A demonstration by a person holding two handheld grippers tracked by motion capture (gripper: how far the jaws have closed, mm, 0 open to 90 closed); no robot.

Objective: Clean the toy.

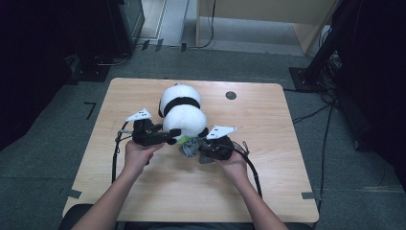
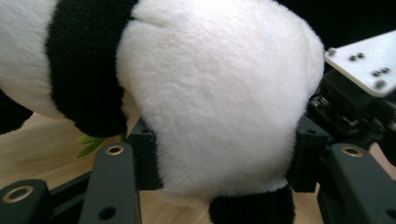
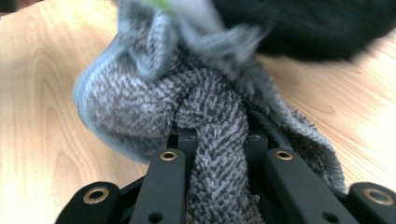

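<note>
On the wooden table a plush panda lies just above centre, its length running from about 11 o'clock down to 5 o'clock in the high view. The left gripper reaches in from 9 o'clock and has its jaws closed about halfway on the panda's white rump; in the left gripper view the black pads press into the fur on both sides of that rounded white body, with a black leg just below and a bit of green leaf at about 8 o'clock of it. The right gripper comes from 4 o'clock, just below the panda's lower end, and is clamped nearly fully together on a bunched grey knitted cloth. In the right gripper view a fold of this cloth is pinched between the jaws and bulges out toward 10 o'clock, its far edge touching the panda's black fur at 1 o'clock.
</note>
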